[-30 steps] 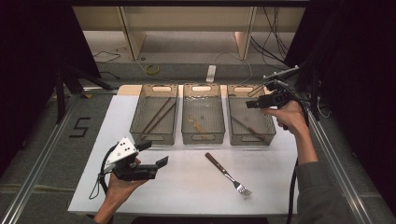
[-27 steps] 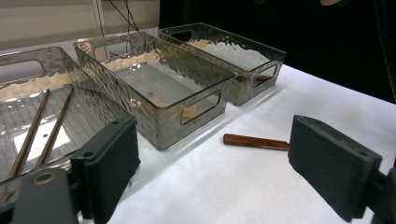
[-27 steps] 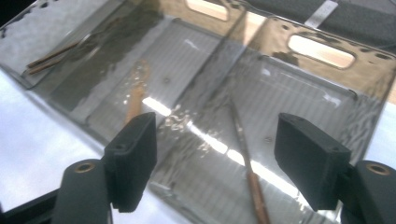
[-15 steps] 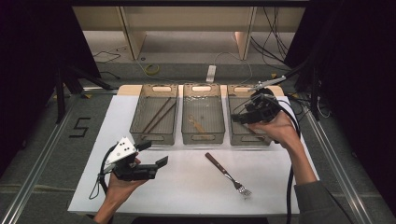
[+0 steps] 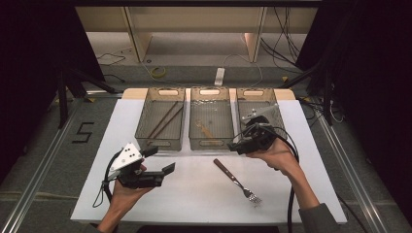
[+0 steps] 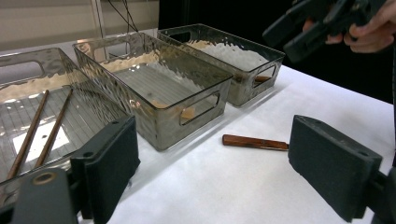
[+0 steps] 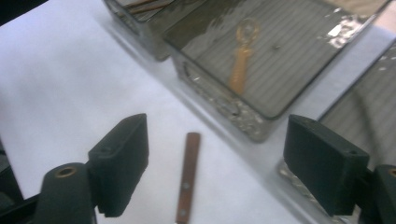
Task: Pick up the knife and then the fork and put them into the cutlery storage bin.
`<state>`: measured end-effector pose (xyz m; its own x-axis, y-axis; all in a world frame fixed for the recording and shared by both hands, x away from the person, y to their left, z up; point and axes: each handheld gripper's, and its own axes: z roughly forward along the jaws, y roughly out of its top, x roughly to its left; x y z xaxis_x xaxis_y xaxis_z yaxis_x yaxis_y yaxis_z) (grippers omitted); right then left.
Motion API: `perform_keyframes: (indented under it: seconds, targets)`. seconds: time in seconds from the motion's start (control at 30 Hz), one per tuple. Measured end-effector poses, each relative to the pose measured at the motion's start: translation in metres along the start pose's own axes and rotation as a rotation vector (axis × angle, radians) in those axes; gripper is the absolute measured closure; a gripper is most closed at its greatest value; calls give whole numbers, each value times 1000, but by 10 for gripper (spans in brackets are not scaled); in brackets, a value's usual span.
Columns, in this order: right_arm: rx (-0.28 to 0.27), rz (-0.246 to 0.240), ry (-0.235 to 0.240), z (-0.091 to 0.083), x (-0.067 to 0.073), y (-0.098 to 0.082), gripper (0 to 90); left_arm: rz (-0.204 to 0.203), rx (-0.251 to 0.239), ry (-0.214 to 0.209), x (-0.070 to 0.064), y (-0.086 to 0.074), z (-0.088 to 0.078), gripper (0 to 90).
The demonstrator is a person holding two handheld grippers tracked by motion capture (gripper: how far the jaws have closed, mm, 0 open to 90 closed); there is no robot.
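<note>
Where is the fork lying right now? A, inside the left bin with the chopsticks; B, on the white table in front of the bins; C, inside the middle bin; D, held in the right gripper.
B: the fork lies flat on the white table, in front of the bins, and nothing is gripping it.

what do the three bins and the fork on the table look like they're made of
Bins: apparently clear smoky plastic with a rippled, glossy finish; the white table cover shows through the walls, and each has moulded handle cutouts.

Fork: the handle looks like brown wood, or a wood-look material, with small rivets visible in the right gripper view; the head and tines look like shiny metal.
</note>
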<state>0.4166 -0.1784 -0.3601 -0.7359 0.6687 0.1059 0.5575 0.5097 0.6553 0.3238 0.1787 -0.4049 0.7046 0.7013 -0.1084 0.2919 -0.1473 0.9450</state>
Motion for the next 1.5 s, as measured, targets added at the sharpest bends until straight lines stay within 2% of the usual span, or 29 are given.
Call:
perform_keyframes:
  seconds: [0.1,0.33,0.5,0.57,0.63,0.8,0.87,1.07,1.2,1.5]
  targets:
    - [33,-26,-11,7,6,-1,246,-3,0,1,0,0,0,156]
    - [92,-51,3,21,13,-7,264,-2,0,1,0,0,0,156]
    - [169,-63,-7,36,18,-15,284,-2,-2,1,0,0,-1,156]
    - [212,-86,-1,42,20,-19,301,-3,-2,1,0,0,-1,156]
    - [258,-97,-16,49,22,-23,322,-3,-6,0,0,0,-1,156]
    - [309,-104,-14,60,23,-29,380,-2,-6,1,0,0,-1,156]
    - [349,-125,-24,64,24,-32,393,-1,-5,2,0,0,-1,156]
    - [389,-141,-15,71,24,-37,444,0,-5,2,0,0,-1,156]
    - [409,-121,-16,76,24,-40,482,1,-3,1,0,0,-1,156]
    - [452,-131,-11,85,23,-45,584,3,-3,3,0,0,-1,156]
